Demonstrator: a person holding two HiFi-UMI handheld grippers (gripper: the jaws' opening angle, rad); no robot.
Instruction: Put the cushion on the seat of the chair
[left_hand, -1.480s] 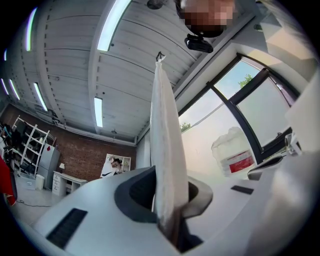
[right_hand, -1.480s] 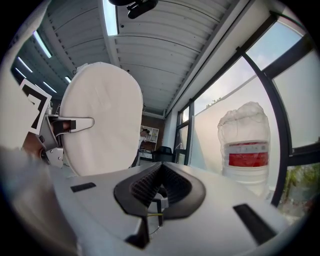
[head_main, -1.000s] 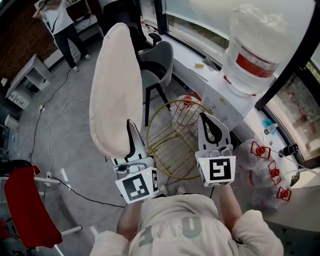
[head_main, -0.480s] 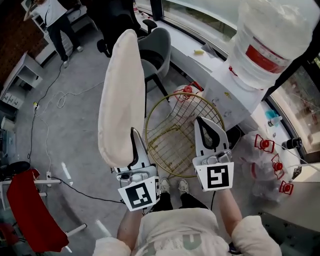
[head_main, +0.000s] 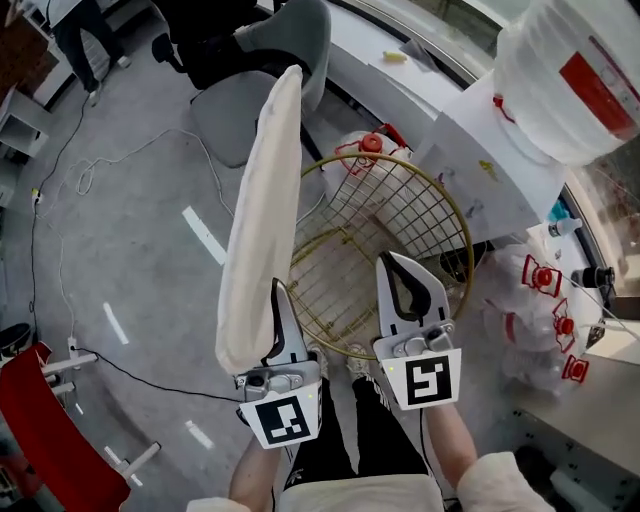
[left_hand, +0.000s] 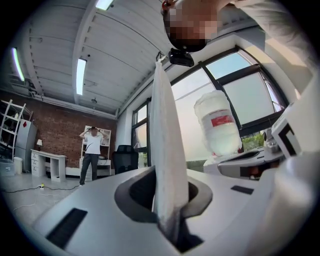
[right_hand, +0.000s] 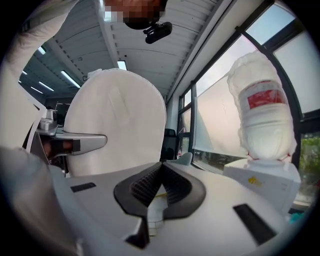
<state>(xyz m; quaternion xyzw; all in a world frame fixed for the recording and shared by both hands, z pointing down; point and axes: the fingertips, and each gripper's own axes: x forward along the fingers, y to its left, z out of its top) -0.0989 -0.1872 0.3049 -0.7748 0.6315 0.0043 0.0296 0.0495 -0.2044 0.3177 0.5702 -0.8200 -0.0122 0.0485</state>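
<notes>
You had the cushion (head_main: 262, 200) clamped by its lower edge in your left gripper (head_main: 277, 292), and it stood up on edge (thin side towards you) over the left rim of the wire chair (head_main: 440, 215), not yet down on the seat (head_main: 335, 285). Your right gripper (head_main: 396, 265) hung above the seat's near edge, jaws pressed together on nothing
</notes>
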